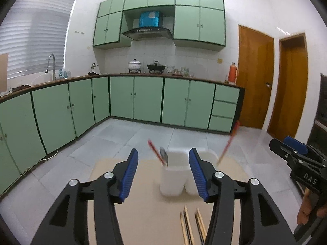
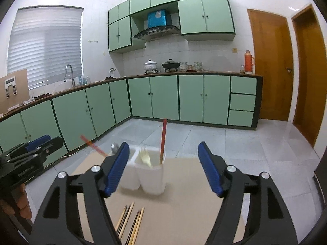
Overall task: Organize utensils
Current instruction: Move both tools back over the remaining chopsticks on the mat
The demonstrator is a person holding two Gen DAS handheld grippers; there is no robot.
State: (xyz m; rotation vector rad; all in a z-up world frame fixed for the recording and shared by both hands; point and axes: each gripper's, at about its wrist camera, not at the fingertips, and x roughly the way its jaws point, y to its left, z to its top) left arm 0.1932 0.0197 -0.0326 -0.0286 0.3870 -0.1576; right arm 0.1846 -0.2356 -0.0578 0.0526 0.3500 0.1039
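Two white holder cups stand side by side on a tan table (image 1: 147, 220). The left cup (image 1: 173, 173) holds a metal spoon (image 1: 163, 155) and a red chopstick (image 1: 154, 149). The right cup (image 2: 152, 175) holds a pale fork (image 2: 145, 157) and an upright red chopstick (image 2: 162, 143). Several wooden chopsticks (image 1: 192, 226) lie on the table in front of the cups, also in the right wrist view (image 2: 130, 222). My left gripper (image 1: 163, 173) is open and empty above the table, before the cups. My right gripper (image 2: 163, 167) is open and empty, to the right of the left one.
Green kitchen cabinets (image 1: 132, 100) and a counter with a sink tap (image 1: 51, 65), pots (image 1: 134, 64) and a red thermos (image 1: 233, 72) line the far walls. Wooden doors (image 1: 255, 77) stand at the right. A tiled floor lies beyond the table edge.
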